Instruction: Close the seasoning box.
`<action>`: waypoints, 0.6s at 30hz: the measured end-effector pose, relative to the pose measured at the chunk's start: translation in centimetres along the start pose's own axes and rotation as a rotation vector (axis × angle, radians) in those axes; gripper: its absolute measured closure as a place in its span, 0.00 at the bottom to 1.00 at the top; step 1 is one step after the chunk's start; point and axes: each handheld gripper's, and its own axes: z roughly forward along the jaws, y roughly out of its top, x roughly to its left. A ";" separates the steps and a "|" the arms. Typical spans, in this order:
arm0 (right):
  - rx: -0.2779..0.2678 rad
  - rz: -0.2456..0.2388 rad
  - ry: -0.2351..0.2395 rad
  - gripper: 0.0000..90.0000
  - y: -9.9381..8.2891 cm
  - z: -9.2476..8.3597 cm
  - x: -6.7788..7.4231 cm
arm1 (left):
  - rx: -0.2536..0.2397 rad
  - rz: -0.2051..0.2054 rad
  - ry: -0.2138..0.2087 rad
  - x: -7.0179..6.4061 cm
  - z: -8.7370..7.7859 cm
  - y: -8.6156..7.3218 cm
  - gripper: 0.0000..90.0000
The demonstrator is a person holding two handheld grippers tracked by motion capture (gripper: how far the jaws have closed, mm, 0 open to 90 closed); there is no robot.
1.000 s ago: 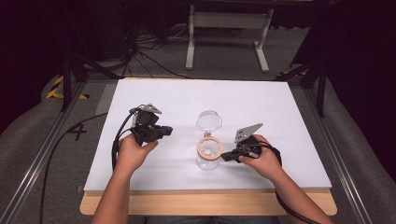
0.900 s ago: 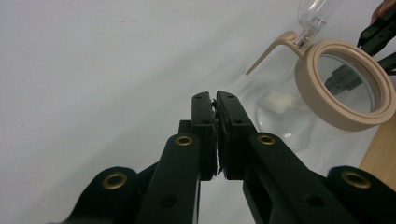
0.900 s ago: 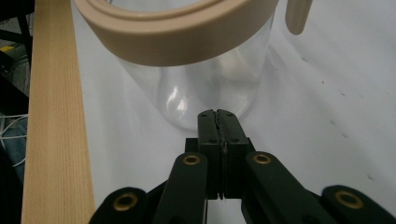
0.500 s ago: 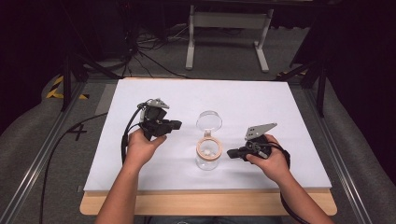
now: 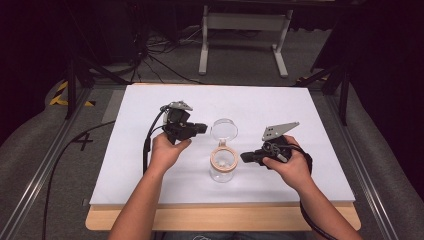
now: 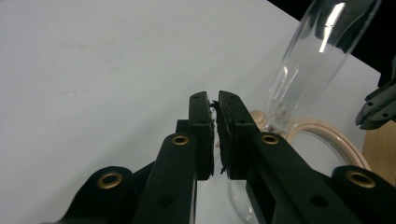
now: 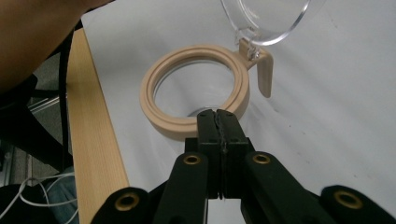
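You are holding both grippers just off the clear jar (image 5: pixel 223 165), which is standing near the middle of the white table (image 5: pixel 125 165) with its hinged lid (image 5: pixel 224 130) swung up and back. The left gripper (image 5: pixel 200 128) is sitting beside the lid with its jaws nearly together and nothing pinched; they have just been easing apart a little. The right gripper (image 5: pixel 246 157) is waiting just right of the tan rim (image 7: pixel 196 95), jaws clenched on nothing.

The risk, as I judge it, is the lid: it is standing tilted on 1 small hinge, so a nudge from your left jaws could be dropping it shut or tipping the whole jar (light, tall and unsupported, by the look of it). A sideways brush from the right gripper against the rim could be sliding the jar across the smooth sheet.

The jar itself is looking almost empty; 1 small pale thing is seeming to lie at the bottom, though you cannot be telling what it is
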 end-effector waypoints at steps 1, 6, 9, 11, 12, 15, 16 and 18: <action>-0.004 0.007 -0.004 1.00 0.3 0.0 0.0 | -0.010 0.004 -0.008 0.1 0.2 0.1 0.94; -0.010 0.019 -0.013 1.00 1.0 0.1 0.1 | -0.047 -0.012 -0.014 0.2 0.4 0.4 0.95; -0.031 0.035 -0.017 1.00 1.6 0.2 0.0 | -0.060 -0.003 -0.029 0.0 0.3 0.8 0.95; -0.048 0.046 -0.018 1.00 1.9 0.4 0.0 | -0.066 0.003 -0.035 -0.3 0.2 1.0 0.95; -0.051 0.050 -0.019 1.00 2.0 0.5 -0.1 | -0.071 0.009 -0.040 -0.4 0.2 1.1 0.95; -0.051 0.055 -0.018 1.00 2.4 0.9 -0.1 | -0.072 0.018 -0.048 -0.7 0.1 1.2 0.95; -0.051 0.052 -0.015 1.00 2.5 1.0 -0.1 | -0.077 0.021 -0.048 -0.7 0.2 1.2 0.95; -0.055 0.052 -0.013 1.00 2.8 1.1 -0.1 | -0.073 0.035 -0.049 -0.7 0.2 1.2 0.95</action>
